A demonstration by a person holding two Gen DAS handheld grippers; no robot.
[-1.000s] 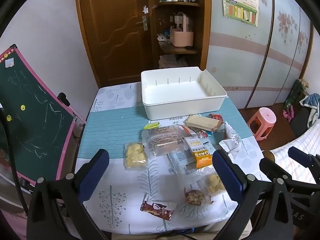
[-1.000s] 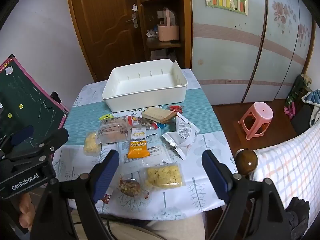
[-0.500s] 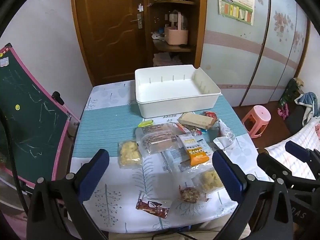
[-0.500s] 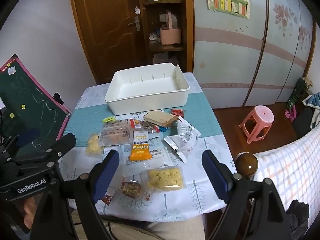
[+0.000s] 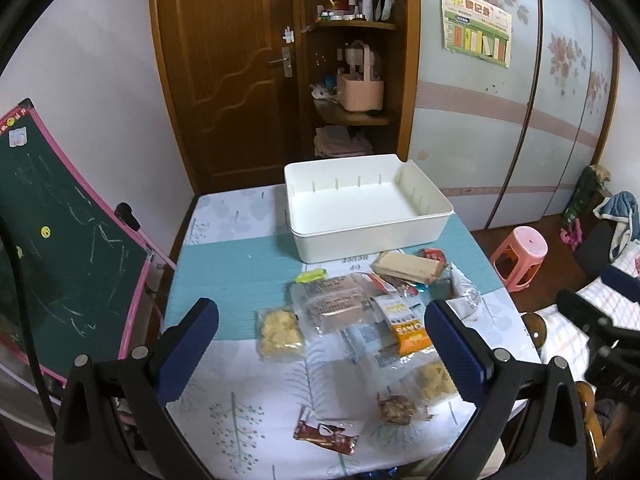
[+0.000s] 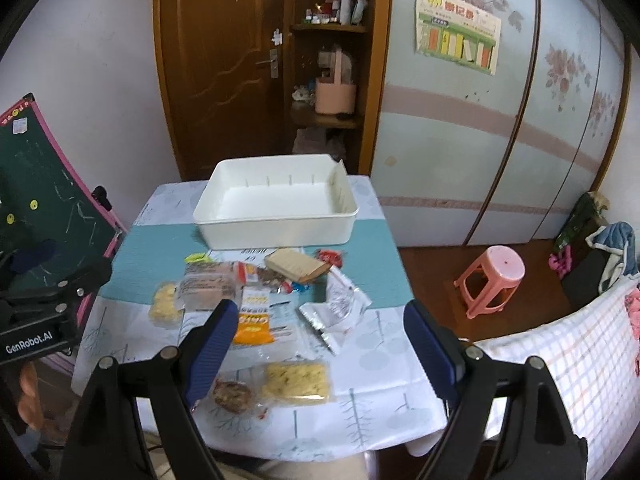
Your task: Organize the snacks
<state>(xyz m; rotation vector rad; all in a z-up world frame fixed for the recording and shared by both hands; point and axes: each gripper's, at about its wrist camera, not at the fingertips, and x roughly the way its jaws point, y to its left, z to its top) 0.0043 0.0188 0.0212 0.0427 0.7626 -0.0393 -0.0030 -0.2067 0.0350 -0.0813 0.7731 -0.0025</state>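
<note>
Both grippers have risen, fingers [image 5: 188,344] spread and empty, snacks [image 6: 252,320] before the tray [image 6: 276,232].

a pink stool [image 6: 493,280] stands right of the table [image 6: 384,248], chalkboard [image 5: 60,240] left.

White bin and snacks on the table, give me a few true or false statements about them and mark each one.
1. The white bin holds no snacks. True.
2. The left tongs grip a packet. False: they are open and hold nothing.
3. The orange oats packet lies in the bin. False: it lies on the table.
4. The right tongs are open. True.
5. The pink stool stands on the table. False: on the floor.
</note>
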